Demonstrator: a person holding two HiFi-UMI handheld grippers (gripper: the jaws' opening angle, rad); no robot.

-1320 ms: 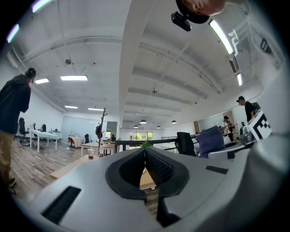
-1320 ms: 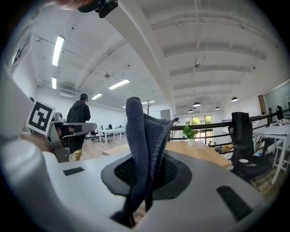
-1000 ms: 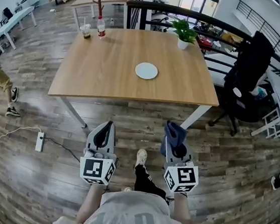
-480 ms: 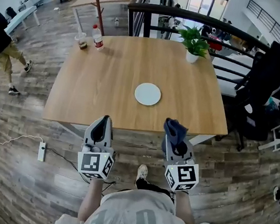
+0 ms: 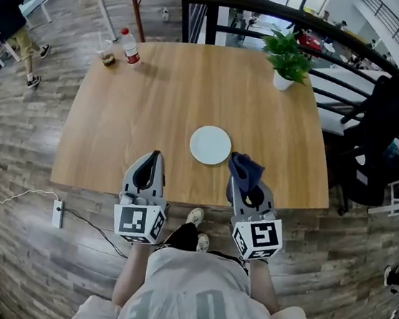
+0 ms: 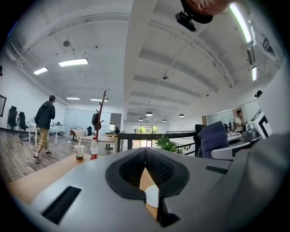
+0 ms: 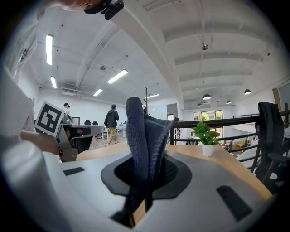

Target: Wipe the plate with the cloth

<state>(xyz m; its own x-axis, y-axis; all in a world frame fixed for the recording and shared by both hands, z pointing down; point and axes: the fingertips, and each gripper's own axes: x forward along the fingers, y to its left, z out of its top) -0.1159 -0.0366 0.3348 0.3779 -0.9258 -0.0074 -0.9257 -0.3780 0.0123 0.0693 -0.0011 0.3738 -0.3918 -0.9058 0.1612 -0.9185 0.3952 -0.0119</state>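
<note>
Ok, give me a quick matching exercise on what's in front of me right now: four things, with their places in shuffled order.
Things:
1 plate
2 cloth
3 potted plant
4 bottle

Places:
A far left corner of the table
B clamped in the right gripper
C near middle of the table
D far right corner of the table

Pairs: 1-C; 2-B; 3-D; 4-A

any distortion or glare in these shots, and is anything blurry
Head view: strong fisheye, edges of the table bow and the floorboards curve; even light, no glare on the plate. Left gripper view: black corners, ceiling light blown out white. Right gripper view: same black corners, the cloth sharp enough to show its weave.
</note>
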